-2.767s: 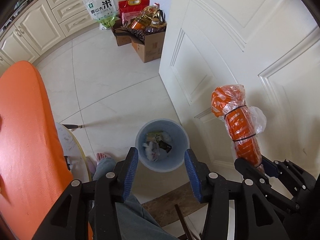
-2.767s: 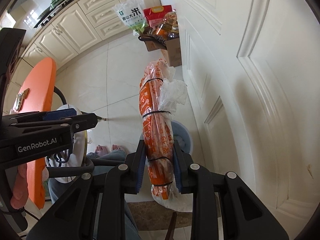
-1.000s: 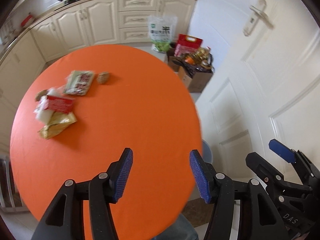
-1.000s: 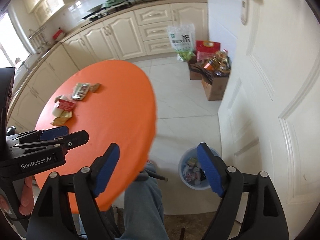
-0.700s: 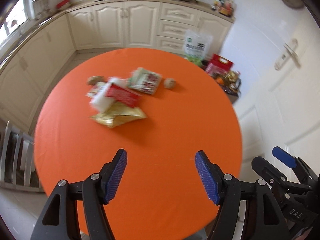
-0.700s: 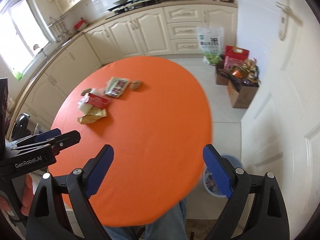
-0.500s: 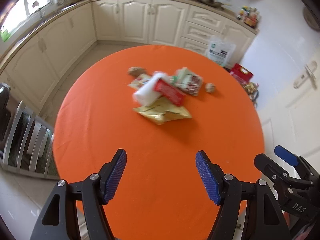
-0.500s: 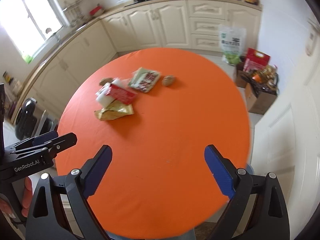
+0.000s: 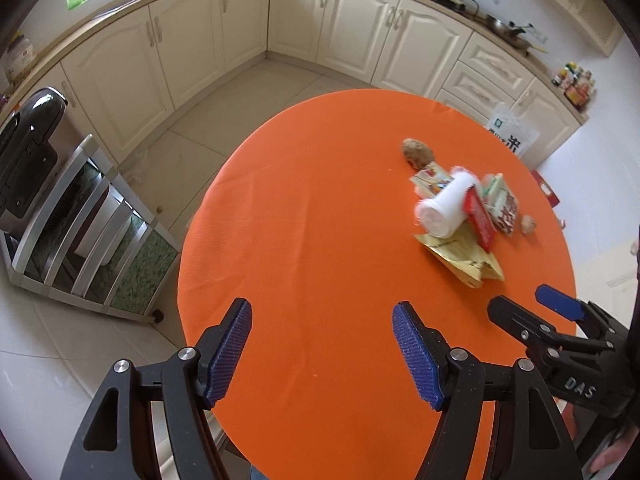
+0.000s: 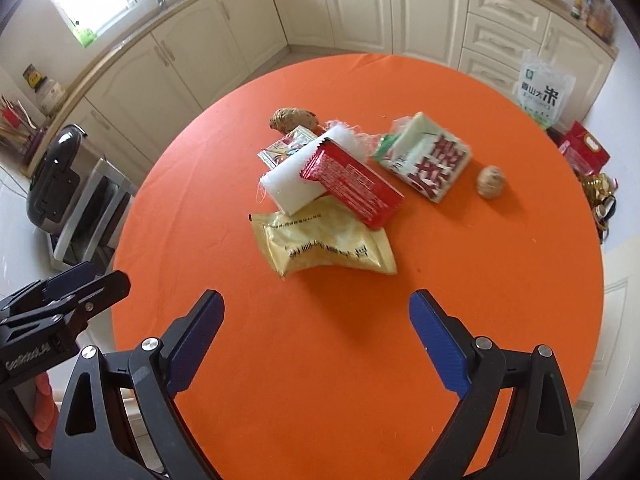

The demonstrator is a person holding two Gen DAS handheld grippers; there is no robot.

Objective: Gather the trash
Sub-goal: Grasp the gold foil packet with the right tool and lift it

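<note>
Several pieces of trash lie heaped on the round orange table point(image 10: 400, 380): a crumpled gold foil pouch point(image 10: 326, 246), with a white foam block point(image 10: 308, 168) and a glossy red snack wrapper point(image 10: 352, 182) stacked over it, a small silvery sachet point(image 10: 284, 146) tucked behind, a green-and-white printed packet point(image 10: 426, 156) just beside them, and two brownish lumps, one behind the heap point(image 10: 292, 119) and one point(image 10: 491, 182) apart to its right (what they are I cannot tell). A few seconds ago the right gripper point(image 10: 316, 344) clamped an orange plastic-wrapped bundle over the blue bin by the door; now that bundle is gone from its jaws and both views have swung from the bin to the table, so I judge one piece delivered and a new pick-up starting. Its jaws, opening within the last second, now stand spread wide with nothing between them, short of the gold pouch. The left gripper point(image 9: 322, 354) has just been opening too; it is roughly half spread and empty over bare cloth, the heap well off to its right. Neither current view shows the bin. On the floor beyond stand a white rice bag point(image 10: 540, 92) and a red gift box point(image 10: 586, 152).
</note>
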